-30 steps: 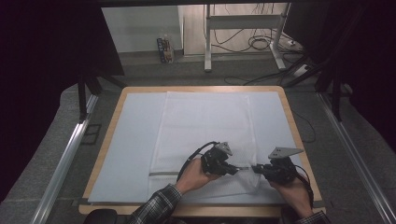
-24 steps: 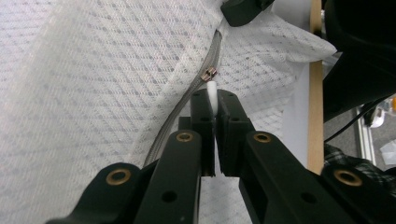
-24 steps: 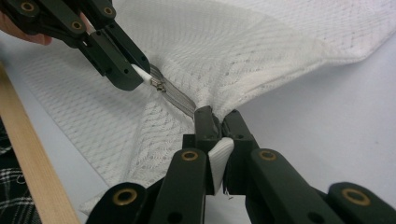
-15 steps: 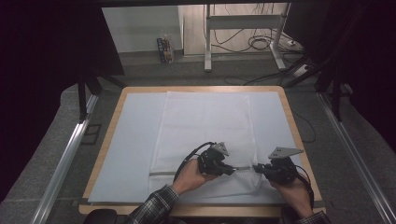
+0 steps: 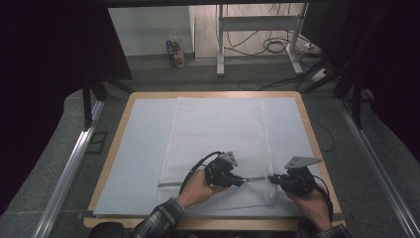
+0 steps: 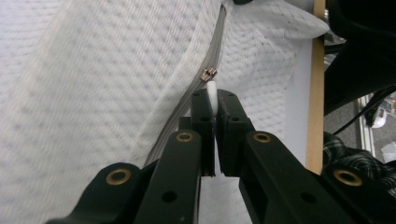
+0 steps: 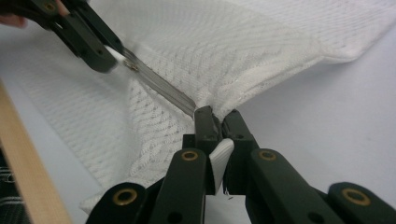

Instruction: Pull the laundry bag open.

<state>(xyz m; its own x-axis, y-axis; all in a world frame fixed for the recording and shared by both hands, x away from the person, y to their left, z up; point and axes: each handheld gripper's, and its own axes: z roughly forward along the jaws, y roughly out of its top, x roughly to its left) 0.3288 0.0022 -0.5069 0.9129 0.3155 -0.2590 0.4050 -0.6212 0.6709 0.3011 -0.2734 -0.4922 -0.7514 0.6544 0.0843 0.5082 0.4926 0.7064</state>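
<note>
Little has changed since the earlier high-view frames: both hands sit at the same spots near the front edge of the table, the left one shifted only slightly.

From the high view, a white textured cover (image 5: 218,139) lies spread down the middle of the light sheet on the wooden table (image 5: 312,134), reaching from the far edge almost to the front edge. A grey zipper (image 5: 255,178) runs across it, parallel to the front edge. The left gripper (image 5: 241,181) and right gripper (image 5: 272,179) face each other along that line, tips near together, the right one close to the front right corner.

In the left gripper view, the jaws are closed tight on a small white pull tab (image 6: 211,91), and the bronze slider (image 6: 208,74) sits just beyond the tips. The zipper tape (image 6: 212,44) runs straight ahead from the slider, toward the cover's edge.

In the right gripper view, the jaws are pinched shut on the cover's edge (image 7: 211,122) at the end of the zipper, fabric bunched above them. The zipper stretches from there toward the left gripper (image 7: 112,58) at upper left.

Judging from this, the zipper's long axis joins the two tools, so the slider should travel along that line while the right gripper anchors the end.
</note>
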